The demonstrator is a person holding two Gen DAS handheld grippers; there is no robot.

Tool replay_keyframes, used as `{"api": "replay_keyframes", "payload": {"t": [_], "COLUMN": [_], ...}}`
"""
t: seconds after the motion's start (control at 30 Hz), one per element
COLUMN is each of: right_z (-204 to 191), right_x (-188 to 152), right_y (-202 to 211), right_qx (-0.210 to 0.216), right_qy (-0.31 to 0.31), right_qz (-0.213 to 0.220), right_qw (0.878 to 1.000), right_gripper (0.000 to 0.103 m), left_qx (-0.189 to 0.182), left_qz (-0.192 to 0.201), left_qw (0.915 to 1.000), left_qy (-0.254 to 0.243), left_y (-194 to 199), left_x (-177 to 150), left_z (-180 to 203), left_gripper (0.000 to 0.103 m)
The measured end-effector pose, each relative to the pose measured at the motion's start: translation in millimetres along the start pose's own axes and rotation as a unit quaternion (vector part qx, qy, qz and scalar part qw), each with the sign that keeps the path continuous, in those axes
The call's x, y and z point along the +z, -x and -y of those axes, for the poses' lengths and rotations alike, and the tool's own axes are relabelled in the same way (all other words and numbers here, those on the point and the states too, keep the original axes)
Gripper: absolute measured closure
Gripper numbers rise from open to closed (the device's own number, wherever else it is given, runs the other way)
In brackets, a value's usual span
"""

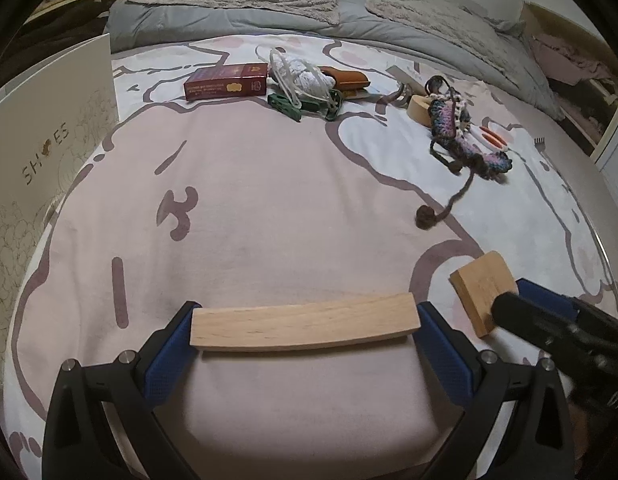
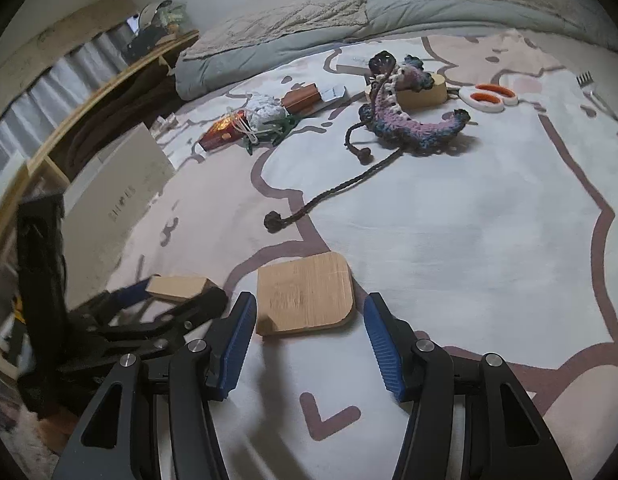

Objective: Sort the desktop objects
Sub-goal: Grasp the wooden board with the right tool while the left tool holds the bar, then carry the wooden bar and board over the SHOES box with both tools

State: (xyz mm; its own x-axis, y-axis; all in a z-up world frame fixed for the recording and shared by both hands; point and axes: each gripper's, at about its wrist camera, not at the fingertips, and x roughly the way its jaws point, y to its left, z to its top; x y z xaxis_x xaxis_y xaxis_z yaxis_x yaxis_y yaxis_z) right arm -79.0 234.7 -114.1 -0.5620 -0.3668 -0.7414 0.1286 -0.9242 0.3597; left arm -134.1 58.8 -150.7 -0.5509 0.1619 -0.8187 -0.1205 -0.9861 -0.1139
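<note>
Left gripper: clamped on long wooden block. Right gripper: jaws apart, straddling square wooden tile beside it. Risk: uneven closing skews tile.

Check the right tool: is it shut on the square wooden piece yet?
Open. The right tool straddles the square wooden piece, but a clear gap shows beside its right pad, and the piece lies flat on the sheet.

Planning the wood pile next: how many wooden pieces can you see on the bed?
3. A long block clamped in the left tongs; a square block between the open right tongs; a round piece under the crochet. Clutter may hide more.
</note>
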Motion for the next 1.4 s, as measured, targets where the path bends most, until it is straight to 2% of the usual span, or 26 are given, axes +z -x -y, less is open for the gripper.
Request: {"api": "replay_keyframes", "payload": {"t": [0.13,0.27,0.5,0.9,0.93,0.97,1.4], "right_z": [-10.1,-16.4,-16.2,-35.8,-36.5,-37.5,-58.8], "right_x": [-1.8,-2.3,-2.5,-0.3,-0.7,-1.4,-22.5], "right_y": [-2.3,-5.2,-5.4,-19.7,-19.5,-18.9,-12.3], "right_qx": [-0.018,-0.039,-0.045,-0.116,-0.118,-0.12,-0.129], "right_qy": [0.029,0.046,0.048,0.095,0.097,0.1,0.127], "right_qz": [0.001,0.001,0.001,-0.014,-0.013,-0.01,-0.004], "right_qw": [0.999,0.998,0.998,0.989,0.988,0.988,0.983], "right_gripper": [0.038,0.038,0.038,0.038,0.039,0.047,0.047], "left_qx": [-0.01,-0.015,-0.022,0.001,0.003,0.005,0.034], "left_qz": [0.007,0.011,0.012,0.027,0.028,0.029,0.046], "left_qw": [0.9999,0.9998,0.9997,0.9994,0.9994,0.9994,0.9979], "left_qy": [0.007,0.012,0.0,-0.019,-0.019,-0.019,-0.032], "left_y": [2.4,5.0,9.5,26.4,27.7,28.7,43.9], "left_x": [0.0,0.0,-3.2,-20.1,-21.1,-22.2,-45.6], "left_z": [-2.6,-4.2,-8.2,-18.2,-18.9,-19.5,-23.8], "left_gripper": [0.001,0.002,0.002,0.002,0.002,0.002,0.002]}}
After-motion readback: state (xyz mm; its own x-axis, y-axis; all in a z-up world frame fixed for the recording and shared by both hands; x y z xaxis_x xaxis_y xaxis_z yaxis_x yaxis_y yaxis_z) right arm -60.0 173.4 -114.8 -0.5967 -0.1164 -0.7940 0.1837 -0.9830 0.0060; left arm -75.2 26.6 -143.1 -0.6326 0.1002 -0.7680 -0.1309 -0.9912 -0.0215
